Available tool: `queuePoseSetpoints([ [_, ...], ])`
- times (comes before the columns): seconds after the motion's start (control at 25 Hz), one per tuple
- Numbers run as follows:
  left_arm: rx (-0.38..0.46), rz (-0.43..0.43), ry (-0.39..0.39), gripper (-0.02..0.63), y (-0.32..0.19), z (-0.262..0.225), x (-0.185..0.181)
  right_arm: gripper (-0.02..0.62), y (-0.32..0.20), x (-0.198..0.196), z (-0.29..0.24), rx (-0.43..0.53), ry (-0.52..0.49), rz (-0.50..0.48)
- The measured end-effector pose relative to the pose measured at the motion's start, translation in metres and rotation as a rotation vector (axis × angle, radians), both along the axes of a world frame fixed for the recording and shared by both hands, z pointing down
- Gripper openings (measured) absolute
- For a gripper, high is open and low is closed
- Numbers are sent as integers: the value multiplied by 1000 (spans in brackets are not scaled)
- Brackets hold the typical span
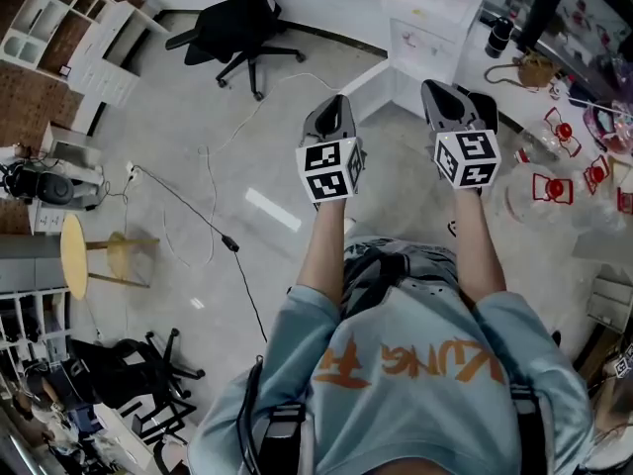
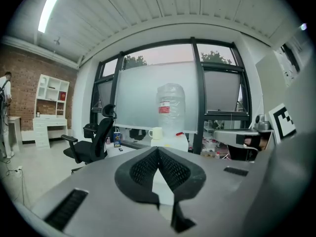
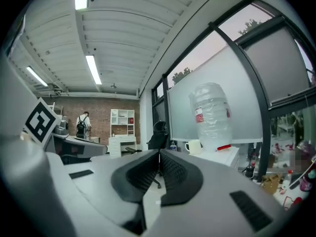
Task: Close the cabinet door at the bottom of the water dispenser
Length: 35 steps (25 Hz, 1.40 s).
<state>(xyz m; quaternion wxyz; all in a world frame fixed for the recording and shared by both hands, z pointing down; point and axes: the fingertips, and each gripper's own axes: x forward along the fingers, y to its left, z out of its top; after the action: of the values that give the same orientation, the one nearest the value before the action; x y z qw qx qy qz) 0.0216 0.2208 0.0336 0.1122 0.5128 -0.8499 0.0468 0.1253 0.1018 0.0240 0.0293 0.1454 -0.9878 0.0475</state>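
The water dispenser (image 1: 427, 30) is seen as a white box at the upper centre of the head view. The cabinet door (image 1: 368, 79) is judged to be the white panel swung out from its foot toward the lower left. A light, stiff, hinged panel is expected, one that can be swung with little force. No grasp is needed; it is best pushed on its flat outer face near the free edge, away from the hinge. What lies inside the cabinet cannot be made out. The left gripper (image 1: 338, 101) and the right gripper (image 1: 433, 89) are held side by side in the middle of the frame, well short of the door. Both are clenched, pads meeting, with nothing between them. On the dispenser a clear water bottle (image 2: 170, 107) is stood upright, its fill not readable. Just beside it a pale mug (image 2: 155, 133) is set, its contents hidden.
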Motion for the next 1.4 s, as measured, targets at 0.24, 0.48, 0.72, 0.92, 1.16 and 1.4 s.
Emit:
queuePoseSetpoints([
  [0.24,-19,-42,11,8,10,11,-18,29,-9,-16,12,-81,-12,-11],
  [0.48,-22,-109,60,8,26,32,-64,29,-5,-64,27,-98,24,-62],
  [0.72,-16,-126,117,8,10,58,-121,29,-27,-114,49,-100,73,-52],
  [0.92,-64,-67,134,8,-31,72,-169,29,-70,-166,65,-151,83,2],
  [1.16,-166,-6,188,8,-59,107,-221,29,-78,-220,104,-222,142,36],
  [1.4,-266,63,278,8,-93,171,-268,29,-107,-271,164,-292,215,97],
])
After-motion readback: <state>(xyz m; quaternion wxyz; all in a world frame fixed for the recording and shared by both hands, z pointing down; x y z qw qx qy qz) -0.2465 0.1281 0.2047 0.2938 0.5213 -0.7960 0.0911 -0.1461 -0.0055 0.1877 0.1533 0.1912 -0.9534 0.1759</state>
